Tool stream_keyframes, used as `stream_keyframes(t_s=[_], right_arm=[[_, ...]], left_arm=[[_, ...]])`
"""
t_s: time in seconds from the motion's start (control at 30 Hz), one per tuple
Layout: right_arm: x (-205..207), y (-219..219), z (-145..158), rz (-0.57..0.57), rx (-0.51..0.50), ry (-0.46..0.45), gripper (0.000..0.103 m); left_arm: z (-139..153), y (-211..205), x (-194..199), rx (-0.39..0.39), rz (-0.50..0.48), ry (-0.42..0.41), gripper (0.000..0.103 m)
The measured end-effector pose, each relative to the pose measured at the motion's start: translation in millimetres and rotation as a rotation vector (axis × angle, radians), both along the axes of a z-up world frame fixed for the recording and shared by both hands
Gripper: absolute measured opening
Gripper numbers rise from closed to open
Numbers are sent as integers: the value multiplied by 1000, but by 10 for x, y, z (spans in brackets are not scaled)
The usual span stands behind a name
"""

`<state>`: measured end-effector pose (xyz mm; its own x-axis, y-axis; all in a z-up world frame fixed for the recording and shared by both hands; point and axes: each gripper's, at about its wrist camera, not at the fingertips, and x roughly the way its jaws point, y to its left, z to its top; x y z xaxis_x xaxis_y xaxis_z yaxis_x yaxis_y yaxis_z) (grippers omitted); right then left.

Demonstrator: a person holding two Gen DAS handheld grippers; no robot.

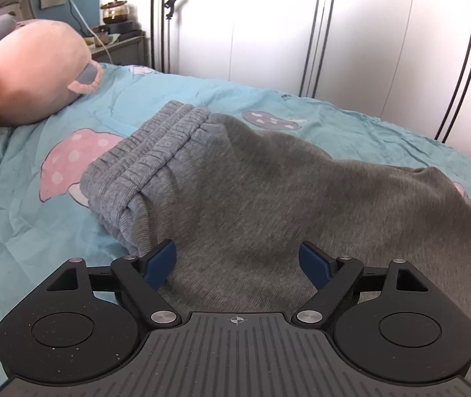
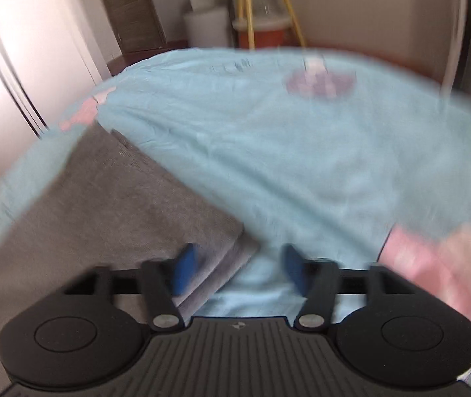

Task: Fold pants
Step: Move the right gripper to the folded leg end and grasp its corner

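Grey pants lie folded on the light blue bedspread, their ribbed waistband toward the left. My left gripper hovers open just over the near side of the pants, its blue pads wide apart and gripping nothing. The right wrist view is blurred. There the pants lie at the lower left with a folded edge running toward the fingers. My right gripper is open above that edge where it meets the bedspread, with nothing held between its blue pads.
A big pink plush toy lies at the head of the bed. Behind it stands a bedside table with a glass pot. White wardrobe doors run along the far side. Beyond the foot of the bed are a white bin and yellow legs.
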<state>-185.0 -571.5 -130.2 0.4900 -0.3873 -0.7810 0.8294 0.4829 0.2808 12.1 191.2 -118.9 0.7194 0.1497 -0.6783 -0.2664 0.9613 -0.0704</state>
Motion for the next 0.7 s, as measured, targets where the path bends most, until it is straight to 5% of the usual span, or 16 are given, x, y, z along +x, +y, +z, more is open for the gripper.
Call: stream_keyframes(t_s=[0.1, 0.3, 0.5, 0.63, 0.7], right_arm=[[-227, -54, -93, -38, 114, -139, 70], [-269, -99, -135, -60, 162, -184, 66], [-133, -79, -153, -41, 154, -206, 48], [-50, -126, -205, -31, 175, -209, 19], [-47, -151, -256, -45, 198, -227, 18]], left_arm=[[-4, -20, 1, 9, -3, 8, 88], [26, 41, -33, -44, 19, -6, 88], [9, 23, -23, -36, 18, 7, 89], [5, 32, -22, -42, 21, 10, 89], [0, 38, -22, -47, 23, 13, 89]])
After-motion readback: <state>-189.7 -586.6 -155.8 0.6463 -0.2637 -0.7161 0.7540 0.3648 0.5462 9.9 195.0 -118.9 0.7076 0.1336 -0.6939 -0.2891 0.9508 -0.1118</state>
